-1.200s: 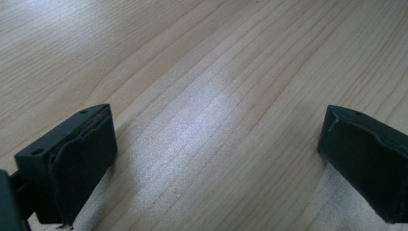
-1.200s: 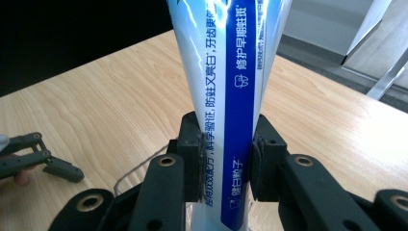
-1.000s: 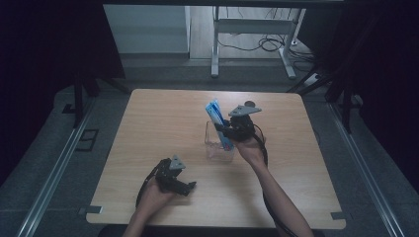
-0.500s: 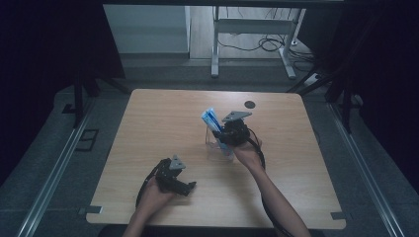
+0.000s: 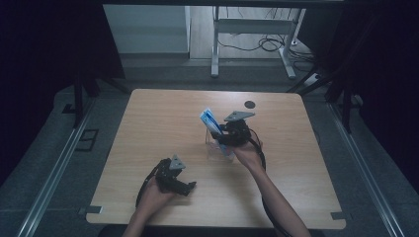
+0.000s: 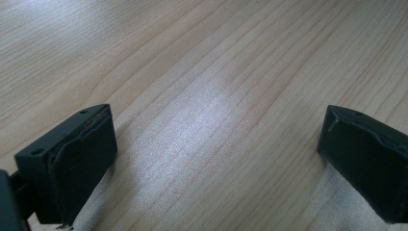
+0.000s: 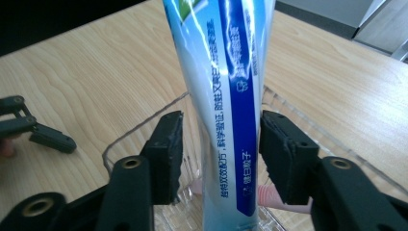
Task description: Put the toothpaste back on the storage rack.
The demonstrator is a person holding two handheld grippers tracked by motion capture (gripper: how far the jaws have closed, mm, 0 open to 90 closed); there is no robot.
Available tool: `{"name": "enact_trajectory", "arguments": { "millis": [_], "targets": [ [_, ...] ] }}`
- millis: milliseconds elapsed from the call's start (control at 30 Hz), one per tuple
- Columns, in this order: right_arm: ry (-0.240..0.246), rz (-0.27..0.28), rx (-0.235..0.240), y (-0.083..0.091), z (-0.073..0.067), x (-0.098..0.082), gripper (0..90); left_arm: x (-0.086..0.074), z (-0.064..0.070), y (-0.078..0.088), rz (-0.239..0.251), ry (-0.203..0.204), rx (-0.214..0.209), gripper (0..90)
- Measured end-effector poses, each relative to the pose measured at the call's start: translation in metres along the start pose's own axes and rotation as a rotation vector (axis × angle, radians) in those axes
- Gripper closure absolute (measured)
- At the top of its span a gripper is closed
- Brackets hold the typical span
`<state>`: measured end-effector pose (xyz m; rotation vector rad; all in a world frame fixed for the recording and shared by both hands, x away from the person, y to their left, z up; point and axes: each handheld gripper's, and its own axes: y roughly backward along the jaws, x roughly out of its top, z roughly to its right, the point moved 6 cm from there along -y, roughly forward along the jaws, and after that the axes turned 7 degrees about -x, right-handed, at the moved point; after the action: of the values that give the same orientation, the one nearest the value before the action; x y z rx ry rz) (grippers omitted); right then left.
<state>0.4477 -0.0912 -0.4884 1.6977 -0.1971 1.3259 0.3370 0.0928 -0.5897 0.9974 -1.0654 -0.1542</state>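
A blue and white toothpaste tube stands tilted in a clear plastic container near the table's middle. In the high view the tube leans up and to the left out of the container. My right gripper straddles the tube; its jaws have just been opening, a gap shows beside the left pad, and the tube stays between them. Something pink lies low in the container. My left gripper rests open on the wood near the front edge, and in its own view nothing lies between its pads.
The wooden table has a small dark round spot near its far edge. Metal frame legs and cables stand on the floor beyond the table. From the right gripper view, the left gripper lies off to the left.
The right gripper has sunk slightly and set the tube into the clear container, and its jaws have parted from the tube. The left gripper has kept still.
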Motion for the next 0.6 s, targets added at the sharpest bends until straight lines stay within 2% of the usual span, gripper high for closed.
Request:
{"name": "enact_trajectory", "arguments": {
  "millis": [233,600],
  "targets": [
    [-0.003,0.037,0.013,0.013,0.0,0.007,40.5,0.0,0.0,0.0,-0.001,-0.003,0.001,0.1],
    [0.025,0.048,0.008,0.024,0.0,0.004,30.7,0.0,0.0,0.0,-0.001,-0.004,0.002,0.1]
  ]
}}
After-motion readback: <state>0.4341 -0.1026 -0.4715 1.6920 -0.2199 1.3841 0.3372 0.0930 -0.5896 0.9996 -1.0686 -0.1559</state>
